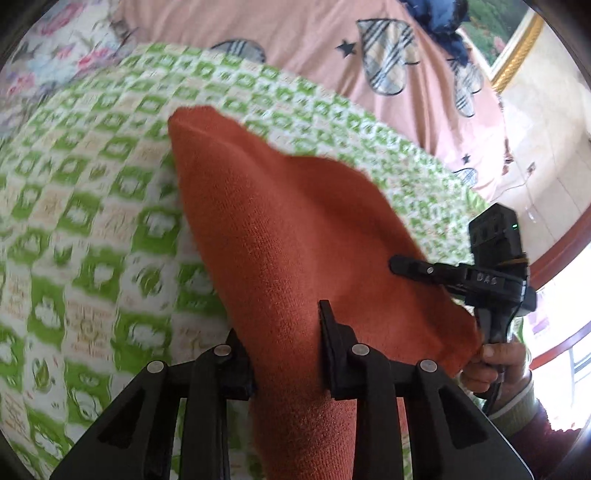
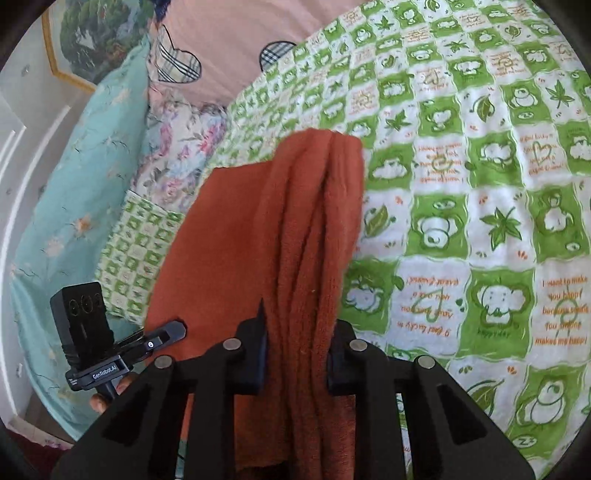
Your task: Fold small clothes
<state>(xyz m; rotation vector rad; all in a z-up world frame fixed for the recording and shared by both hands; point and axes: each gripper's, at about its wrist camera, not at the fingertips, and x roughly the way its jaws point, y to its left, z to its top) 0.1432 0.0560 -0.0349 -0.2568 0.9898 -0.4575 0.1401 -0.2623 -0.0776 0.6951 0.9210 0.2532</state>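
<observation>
A rust-orange knitted garment hangs lifted above a green-and-white patterned blanket. My left gripper is shut on its near edge, the cloth passing between the fingers. In the right wrist view the same garment drapes in long folds, and my right gripper is shut on a bunched part of it. The right gripper shows in the left wrist view at the cloth's right edge, held by a hand. The left gripper shows in the right wrist view at the cloth's left edge.
The blanket covers a bed. A pink sheet with plaid hearts lies beyond it, with a dark blue cloth on top. A teal quilt and floral bedding lie at the left. A framed picture hangs on the wall.
</observation>
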